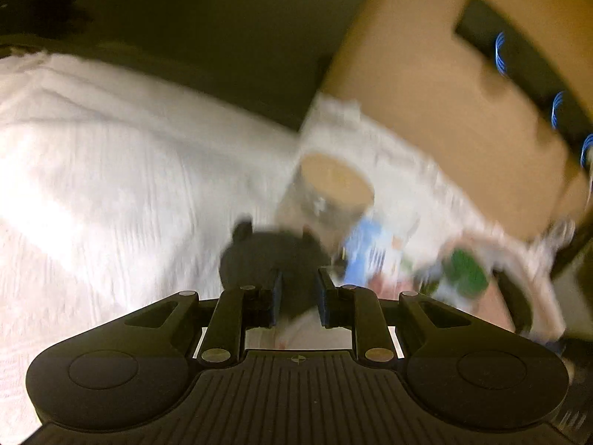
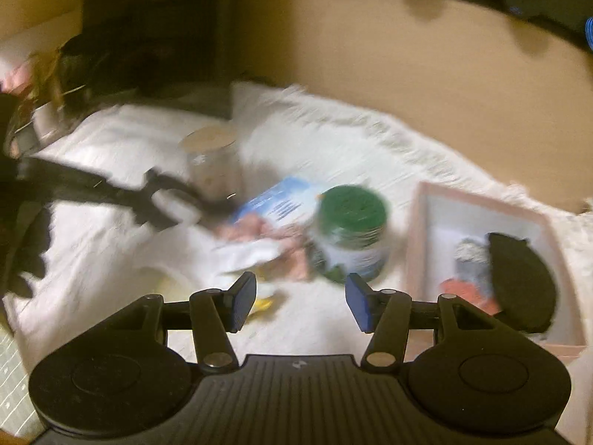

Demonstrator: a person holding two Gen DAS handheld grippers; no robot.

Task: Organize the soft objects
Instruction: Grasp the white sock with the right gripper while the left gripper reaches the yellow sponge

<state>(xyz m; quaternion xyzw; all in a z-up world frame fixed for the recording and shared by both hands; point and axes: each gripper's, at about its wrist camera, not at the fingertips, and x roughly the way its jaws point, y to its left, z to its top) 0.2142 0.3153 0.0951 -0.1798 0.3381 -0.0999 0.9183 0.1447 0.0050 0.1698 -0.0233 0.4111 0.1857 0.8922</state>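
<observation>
Both pictures are blurry. The left claw (image 1: 299, 291) has its two fingers close together, with a black soft thing (image 1: 270, 256) between the tips. The blur hides whether the fingers really pinch it. The black thing has a small round ear shape on top and lies on the white blanket (image 1: 111, 155).

The right claw (image 2: 300, 302) has its fingers wide apart with nothing between them. It hangs over the white blanket (image 2: 111, 267). Just past its tips stands a jar with a green lid (image 2: 350, 233). Beside the jar, to the left, lies a blue and white packet (image 2: 276, 205) on something pink. Farther back stands a clear jar with a tan lid (image 2: 213, 155).

To the right of the right claw sits a pink box (image 2: 418, 244). Inside it lie soft things, one grey (image 2: 469, 254) and one orange (image 2: 467, 291), and a dark round thing (image 2: 522, 282).
</observation>
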